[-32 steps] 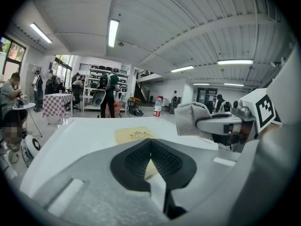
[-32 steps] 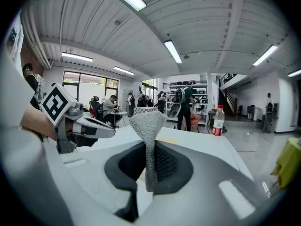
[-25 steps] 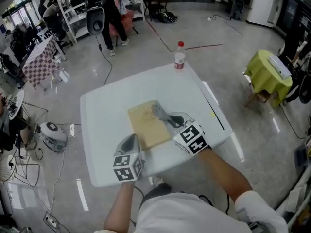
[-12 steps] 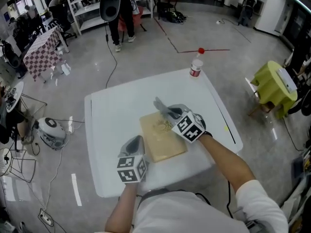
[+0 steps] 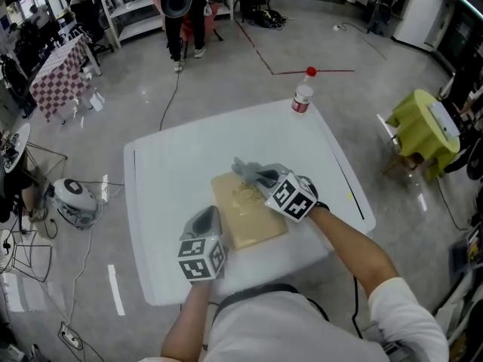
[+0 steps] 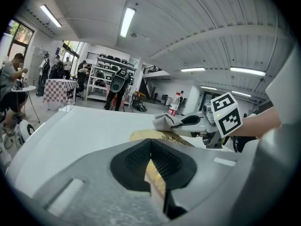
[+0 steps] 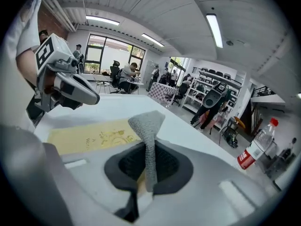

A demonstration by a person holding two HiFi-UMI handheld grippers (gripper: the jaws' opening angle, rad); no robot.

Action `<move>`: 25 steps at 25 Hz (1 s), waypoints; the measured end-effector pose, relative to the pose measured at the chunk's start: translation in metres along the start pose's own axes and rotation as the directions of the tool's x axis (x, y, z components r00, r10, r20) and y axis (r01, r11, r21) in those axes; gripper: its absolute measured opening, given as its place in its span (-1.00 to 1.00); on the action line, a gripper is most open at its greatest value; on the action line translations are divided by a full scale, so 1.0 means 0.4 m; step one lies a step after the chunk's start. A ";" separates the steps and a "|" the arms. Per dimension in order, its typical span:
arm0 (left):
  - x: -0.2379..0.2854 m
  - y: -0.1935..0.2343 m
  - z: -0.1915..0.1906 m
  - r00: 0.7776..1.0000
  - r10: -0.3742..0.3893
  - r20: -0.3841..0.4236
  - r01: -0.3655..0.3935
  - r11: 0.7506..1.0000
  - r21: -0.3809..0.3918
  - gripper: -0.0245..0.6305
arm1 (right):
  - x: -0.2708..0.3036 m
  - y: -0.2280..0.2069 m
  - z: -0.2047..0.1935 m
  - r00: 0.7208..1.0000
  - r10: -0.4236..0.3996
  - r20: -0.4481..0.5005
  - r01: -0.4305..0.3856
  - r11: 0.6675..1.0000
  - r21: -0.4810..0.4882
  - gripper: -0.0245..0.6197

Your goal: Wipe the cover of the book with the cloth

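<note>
Two grips are at work. Your right tool (image 7: 149,163) is pinched shut on a fold of the grey cloth (image 7: 146,121), whose free end stands out past the jaws. It looks soft, light and knitted, so it will likely bunch and drag rather than slide. Keep hold near the fold and let the loose end do the rubbing. The cloth sits over the far end of the tan book (image 5: 245,213), though I cannot tell whether it touches the cover. Your left tool (image 6: 151,161) is closed on the book's near left corner. The book lies flat mid-tabletop (image 5: 166,179) and seems thin, stiff and light with a smooth cover, so it would probably skate without that corner hold.
</note>
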State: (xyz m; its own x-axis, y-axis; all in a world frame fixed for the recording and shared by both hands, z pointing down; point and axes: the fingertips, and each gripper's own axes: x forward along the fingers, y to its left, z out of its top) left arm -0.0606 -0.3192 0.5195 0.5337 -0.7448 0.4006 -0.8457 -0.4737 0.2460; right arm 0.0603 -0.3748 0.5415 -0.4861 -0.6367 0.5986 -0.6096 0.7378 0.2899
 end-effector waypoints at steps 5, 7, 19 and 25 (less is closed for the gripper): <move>-0.015 -0.021 0.014 0.999 0.035 0.020 -0.035 0.999 0.001 -0.91 | -0.047 0.048 -0.015 0.998 0.048 0.030 -0.049 0.999 0.016 -0.87; -0.027 -0.028 0.015 0.998 0.053 0.024 -0.053 0.999 0.006 -0.91 | -0.063 0.071 -0.022 0.997 0.068 0.036 -0.068 0.998 0.012 -0.87; -0.081 -0.086 0.008 0.995 0.094 0.045 -0.095 0.995 0.018 -0.91 | -0.169 0.204 -0.071 0.984 0.167 0.062 -0.169 0.985 0.025 -0.87; -0.082 -0.120 -0.001 0.995 0.091 0.041 -0.092 0.995 0.032 -0.91 | -0.229 0.259 -0.092 0.974 0.212 0.077 -0.215 0.976 0.039 -0.87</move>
State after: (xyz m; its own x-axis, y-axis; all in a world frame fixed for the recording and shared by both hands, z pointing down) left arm -0.0374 -0.2720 0.4948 0.4544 -0.8032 0.3852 -0.8906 -0.4177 0.1796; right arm 0.0647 -0.2317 0.5440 -0.6505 -0.4815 0.5874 -0.5148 0.8481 0.1251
